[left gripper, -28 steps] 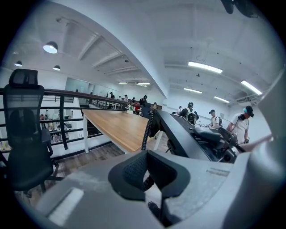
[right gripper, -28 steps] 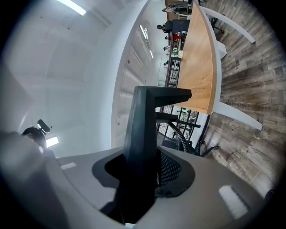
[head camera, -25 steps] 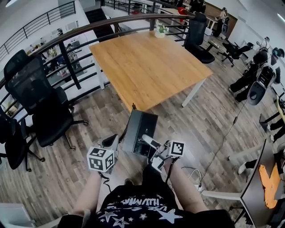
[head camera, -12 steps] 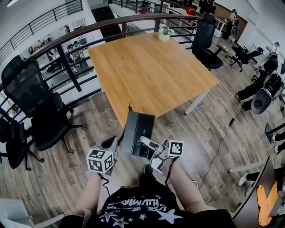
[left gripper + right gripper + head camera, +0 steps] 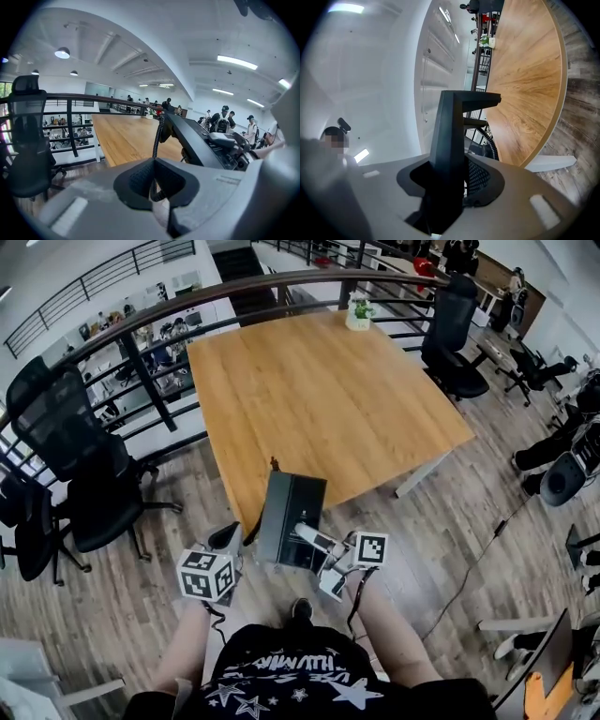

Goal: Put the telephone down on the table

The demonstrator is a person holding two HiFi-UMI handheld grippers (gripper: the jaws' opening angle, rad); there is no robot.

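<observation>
A black desk telephone [image 5: 292,521] hangs in the air at the near edge of the bare wooden table [image 5: 319,399]. My right gripper [image 5: 317,542] is shut on the telephone's edge; in the right gripper view its black slab [image 5: 451,140] stands between the jaws, with the table [image 5: 529,79] beyond. My left gripper [image 5: 232,538] is just left of the telephone. In the left gripper view the coiled cord [image 5: 157,136] runs down through the nearly closed jaws of that gripper [image 5: 154,180], and the telephone [image 5: 206,145] lies to the right, over the table [image 5: 122,136].
A small potted plant [image 5: 357,313] stands at the table's far edge. Black office chairs [image 5: 75,456] stand on the left and another [image 5: 455,334] at the far right. A railing [image 5: 187,301] curves behind the table. A cable [image 5: 478,549] trails over the wooden floor.
The table has drawn nearer: the telephone, short of its near edge a second ago, now overlaps that edge. Both grippers keep their hold and their places beside the telephone.
</observation>
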